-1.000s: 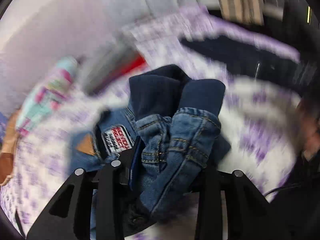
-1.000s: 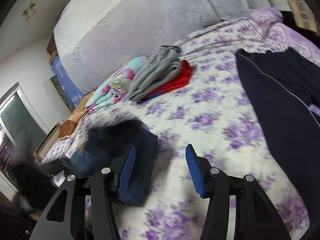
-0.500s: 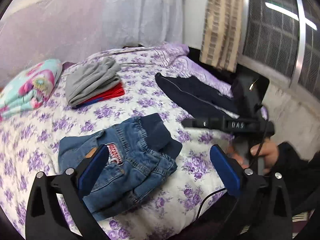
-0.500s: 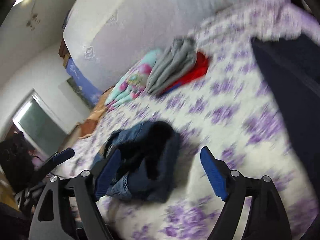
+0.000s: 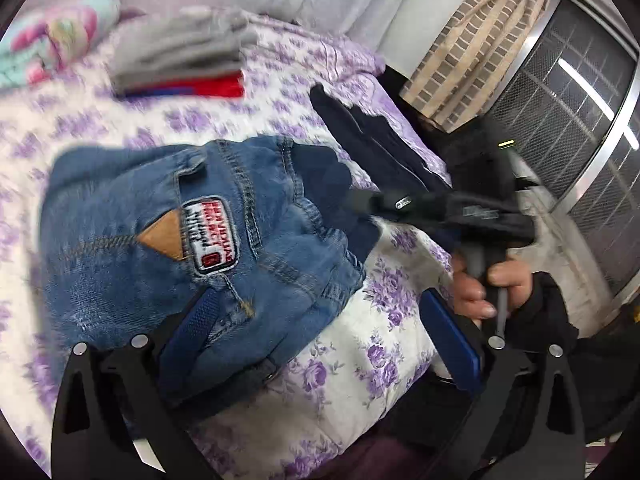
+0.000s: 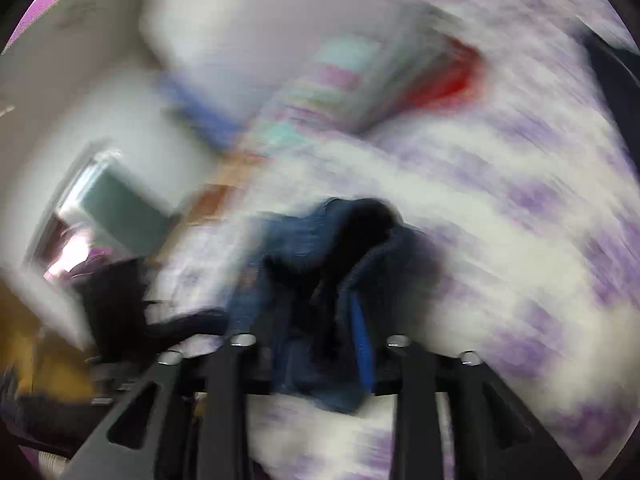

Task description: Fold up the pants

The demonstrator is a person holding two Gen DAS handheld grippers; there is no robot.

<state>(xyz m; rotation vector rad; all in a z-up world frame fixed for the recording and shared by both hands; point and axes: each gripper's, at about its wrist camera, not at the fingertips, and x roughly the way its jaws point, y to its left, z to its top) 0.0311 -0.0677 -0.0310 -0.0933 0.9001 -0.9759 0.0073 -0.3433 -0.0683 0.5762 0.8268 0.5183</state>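
The folded jeans (image 5: 192, 248), released a second ago by the left gripper (image 5: 320, 332), whose jaws now stand wide, are left on the floral bed (image 5: 384, 344) while the right gripper (image 6: 320, 344) is closing, apparently onto them.

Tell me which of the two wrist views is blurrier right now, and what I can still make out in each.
Right wrist view: heavy motion smear; only the jeans between the closing right gripper and the floral bedspread read. Left wrist view: sharper, patch on the jeans nearly legible, grey folded stack streaked, edges fisheye-bent.
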